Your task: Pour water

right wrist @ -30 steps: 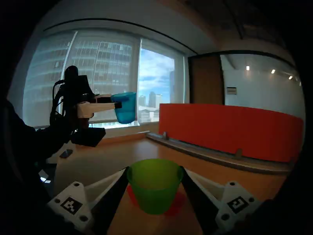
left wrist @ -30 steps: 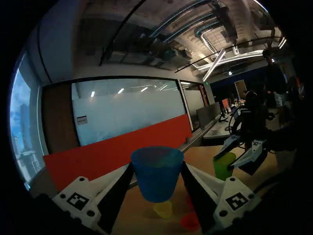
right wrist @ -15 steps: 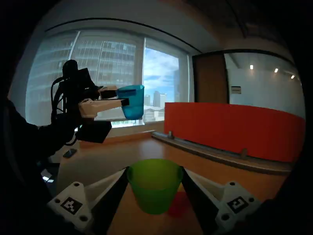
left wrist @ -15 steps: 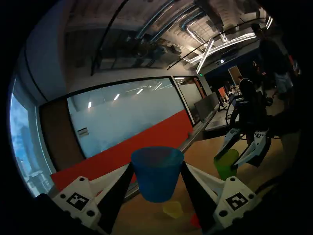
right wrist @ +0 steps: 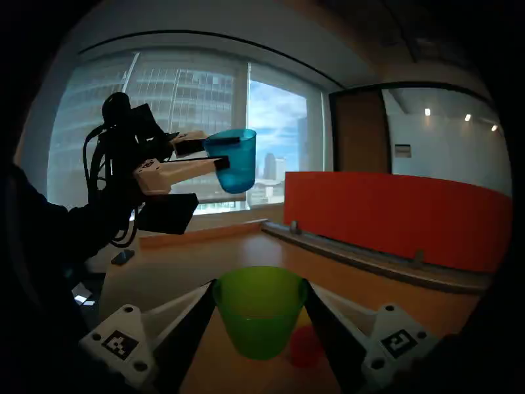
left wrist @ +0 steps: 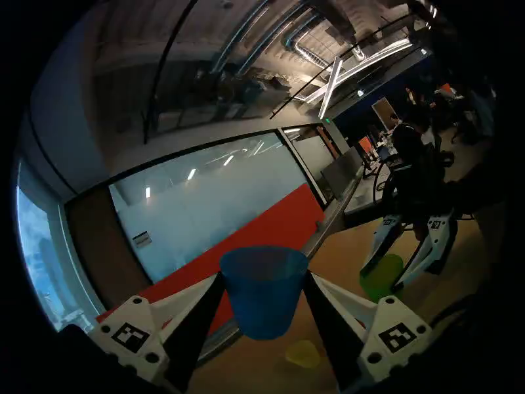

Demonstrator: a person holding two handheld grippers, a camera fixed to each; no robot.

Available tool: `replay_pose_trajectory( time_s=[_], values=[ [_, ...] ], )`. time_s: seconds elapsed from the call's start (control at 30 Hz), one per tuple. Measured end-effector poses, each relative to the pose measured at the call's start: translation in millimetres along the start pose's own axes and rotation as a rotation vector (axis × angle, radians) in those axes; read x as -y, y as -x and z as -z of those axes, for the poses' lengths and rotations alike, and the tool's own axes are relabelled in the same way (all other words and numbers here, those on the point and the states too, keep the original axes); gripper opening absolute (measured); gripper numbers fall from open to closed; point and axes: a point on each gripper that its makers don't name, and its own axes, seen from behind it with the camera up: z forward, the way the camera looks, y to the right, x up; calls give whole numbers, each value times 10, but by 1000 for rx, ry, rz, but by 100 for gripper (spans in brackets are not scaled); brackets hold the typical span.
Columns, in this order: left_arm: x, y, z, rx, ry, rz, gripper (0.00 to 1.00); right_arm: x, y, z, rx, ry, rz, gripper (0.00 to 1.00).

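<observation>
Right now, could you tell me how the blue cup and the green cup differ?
The blue cup is blue and held in the left gripper; the green cup is green and held in the right gripper. The blue cup is raised high and tilted; the green cup is upright and lower, nearer the table. Both are tapered plastic cups, each clamped between two fingers.
</observation>
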Motion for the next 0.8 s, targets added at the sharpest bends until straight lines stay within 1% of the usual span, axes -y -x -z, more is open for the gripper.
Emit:
replay_pose_trajectory(
  time_s=[0.3,0.5,0.8],
  values=[
    [-74,-104,-52,-11,10,-87,85,35,34,-39,-1,-19,-5,93],
    [-70,-141,-98,-9,3,-138,85,93,11,-72,-7,-37,-6,93],
    [-85,-194,-105,-9,-2,-197,85,163,-3,-139,-12,-60,-8,93]
  ],
)
